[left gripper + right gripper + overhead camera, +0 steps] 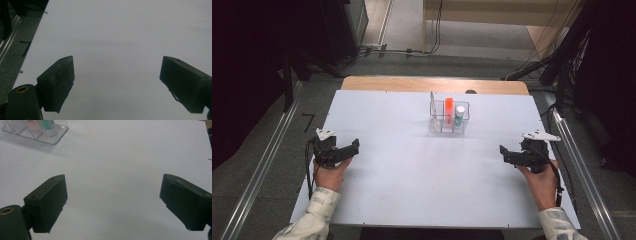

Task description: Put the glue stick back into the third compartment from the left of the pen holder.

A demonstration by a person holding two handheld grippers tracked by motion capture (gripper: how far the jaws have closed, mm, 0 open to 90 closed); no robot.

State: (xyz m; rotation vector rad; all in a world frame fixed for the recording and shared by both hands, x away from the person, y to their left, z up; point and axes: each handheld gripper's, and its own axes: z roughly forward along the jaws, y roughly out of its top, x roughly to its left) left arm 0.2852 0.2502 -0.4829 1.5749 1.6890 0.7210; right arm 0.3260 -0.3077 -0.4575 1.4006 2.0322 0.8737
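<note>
A white tabletop (pixel 412 170) stands on a grey floor, dark equipment along both sides. Near its far edge, about midway across, sits a clear divided holder (pixel 449 120) with an orange tube (pixel 449 107) and a white tube with a green cap (pixel 460 115) standing upright in its compartments. The left gripper (pixel 353 146) is held near the tabletop's left edge, the right gripper (pixel 504 151) near its right edge, both well apart from the holder. In each gripper view the jaws stand wide apart over bare white surface, holding nothing.
</note>
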